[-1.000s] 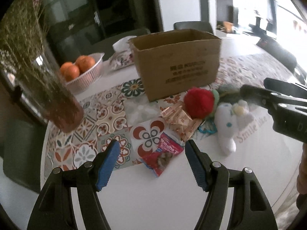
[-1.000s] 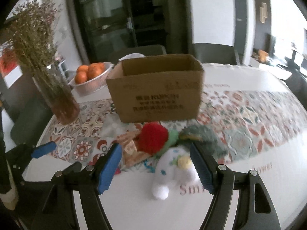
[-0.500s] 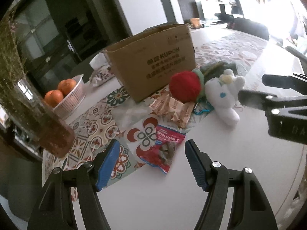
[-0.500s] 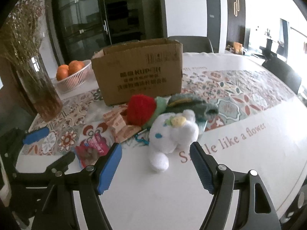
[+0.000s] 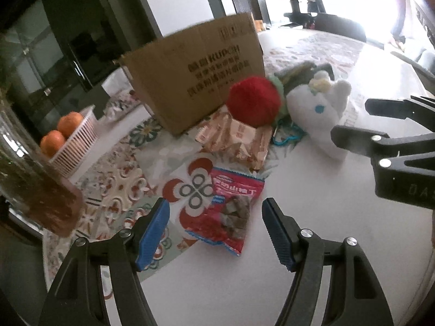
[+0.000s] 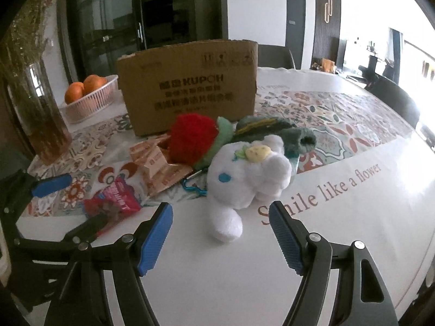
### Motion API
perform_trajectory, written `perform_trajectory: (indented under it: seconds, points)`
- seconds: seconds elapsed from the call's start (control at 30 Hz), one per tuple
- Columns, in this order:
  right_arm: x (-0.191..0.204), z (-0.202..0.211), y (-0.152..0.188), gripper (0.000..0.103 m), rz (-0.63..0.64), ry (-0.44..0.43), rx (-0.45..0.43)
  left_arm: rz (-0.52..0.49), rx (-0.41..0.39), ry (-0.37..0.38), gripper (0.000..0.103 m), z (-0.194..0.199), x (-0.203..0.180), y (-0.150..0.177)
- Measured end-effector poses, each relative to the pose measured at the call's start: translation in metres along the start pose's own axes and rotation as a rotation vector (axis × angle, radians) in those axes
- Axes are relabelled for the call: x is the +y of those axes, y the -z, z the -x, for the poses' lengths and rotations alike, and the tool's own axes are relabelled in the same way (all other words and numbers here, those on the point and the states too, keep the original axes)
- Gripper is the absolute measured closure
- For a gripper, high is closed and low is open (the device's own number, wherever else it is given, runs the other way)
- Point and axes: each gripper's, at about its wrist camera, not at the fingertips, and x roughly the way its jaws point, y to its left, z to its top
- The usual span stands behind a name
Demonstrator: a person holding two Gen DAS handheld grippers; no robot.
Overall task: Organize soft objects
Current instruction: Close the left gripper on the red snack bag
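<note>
Left wrist view: the left gripper [image 5: 214, 228] hovers with its blue pads spread wide and nothing between them, lined up over a red snack packet [image 5: 231, 212] lying flat on the table [image 5: 217, 293]. Beyond it sit tan wrapped packets [image 5: 236, 141], a red plush ball [image 5: 254, 103], a white plush toy [image 5: 318, 108] and a dark green plush [image 5: 299, 70], all crowded against the front of an open cardboard box [image 5: 195, 78]. The right gripper [image 5: 353, 122] reaches in from the right edge, its fingers apart, close to the white toy. If the packet is the target, the pads should probably drop low on either side of it and pinch a raised edge, since a flat foil bag is likely to slip.

Right wrist view: the right gripper [image 6: 221, 231] is also spread and holds nothing, its pads flanking the white plush toy [image 6: 244, 174], whose lower limb points toward the camera. The toy leans on the red plush ball [image 6: 193, 138] and the dark green plush [image 6: 272, 130]; a blue carabiner [image 6: 193, 186] lies just beside it. My judgement is that closing across the toy's body, not the thin limb, would give a firmer hold before lifting it over the wall of the cardboard box [image 6: 187, 87]. The white table carries a patterned tile print [image 6: 339, 119] and the words "Smile like a flower". A glass vase of dried stems [image 6: 32, 103] and a basket of oranges [image 6: 89, 95] stand to the left; dark glass doors and chairs fill the room behind.
</note>
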Motion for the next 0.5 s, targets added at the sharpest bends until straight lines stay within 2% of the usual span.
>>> perform_trajectory:
  seconds: [0.23, 0.5]
  points:
    - [-0.002, -0.019, 0.003, 0.029, -0.008, 0.029, 0.028, -0.013, 0.031, 0.035, 0.033, -0.023, -0.002, 0.002]
    - [-0.001, -0.033, 0.006, 0.029, -0.014, 0.035, 0.050, 0.006, 0.065, 0.073, 0.042, -0.040, 0.003, 0.004]
